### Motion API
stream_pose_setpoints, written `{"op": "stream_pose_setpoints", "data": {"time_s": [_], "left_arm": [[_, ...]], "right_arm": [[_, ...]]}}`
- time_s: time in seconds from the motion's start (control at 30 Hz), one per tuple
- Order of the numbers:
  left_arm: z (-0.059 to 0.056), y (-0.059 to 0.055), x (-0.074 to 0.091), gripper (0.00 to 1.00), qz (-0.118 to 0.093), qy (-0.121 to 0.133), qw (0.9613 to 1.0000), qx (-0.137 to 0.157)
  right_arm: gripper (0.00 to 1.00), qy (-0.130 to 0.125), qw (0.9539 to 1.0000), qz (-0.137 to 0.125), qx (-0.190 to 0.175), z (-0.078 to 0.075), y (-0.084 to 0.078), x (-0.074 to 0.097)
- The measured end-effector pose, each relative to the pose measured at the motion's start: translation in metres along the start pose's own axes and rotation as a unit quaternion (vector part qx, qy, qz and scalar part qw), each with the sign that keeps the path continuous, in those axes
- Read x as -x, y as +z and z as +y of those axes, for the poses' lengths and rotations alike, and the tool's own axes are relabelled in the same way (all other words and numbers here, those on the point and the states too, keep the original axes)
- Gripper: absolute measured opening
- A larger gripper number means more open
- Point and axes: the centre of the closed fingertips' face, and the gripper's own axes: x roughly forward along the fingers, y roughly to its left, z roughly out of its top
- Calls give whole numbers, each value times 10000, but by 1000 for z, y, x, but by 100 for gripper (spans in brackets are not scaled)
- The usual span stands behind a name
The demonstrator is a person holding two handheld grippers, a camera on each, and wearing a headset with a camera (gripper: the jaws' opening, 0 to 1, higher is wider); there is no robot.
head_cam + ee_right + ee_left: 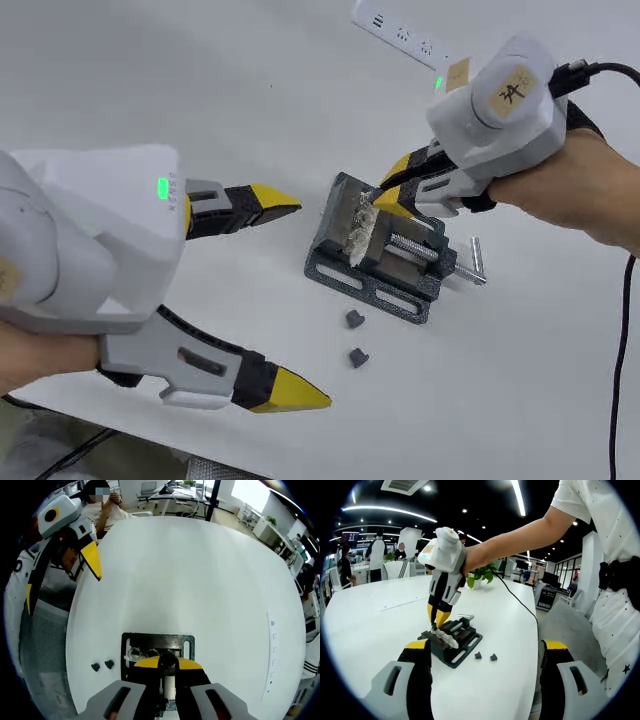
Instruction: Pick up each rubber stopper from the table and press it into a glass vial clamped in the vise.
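I saw the dark grey vise (385, 262) sitting flat on the white surface (200, 100), clamping a row of clear glass vials (134, 653) that stood upright. Two small dark rubber stoppers lay loose near its base, the first stopper (353, 319) and the second stopper (358, 356) close together but apart. A third stopper (167, 657) was pinched in the right tongs (167, 662) over the vials.
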Motion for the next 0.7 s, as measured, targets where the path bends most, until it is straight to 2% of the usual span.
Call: {"op": "stream_pose_setpoints", "data": {"time_s": [0.2, 0.5, 0.7], "left_arm": [[2, 0, -1, 89, -11, 15, 10000, 0], [3, 1, -1, 88, -42, 24, 10000, 17], [5, 1, -1, 88, -54, 45, 10000, 20]], "right_arm": [[5, -45, 9998, 153, 84, 1, 1, -2], [4, 92, 9995, 133, -258, 0, 0, -2], [4, 94, 9995, 171, -263, 1, 0, -3]]}}
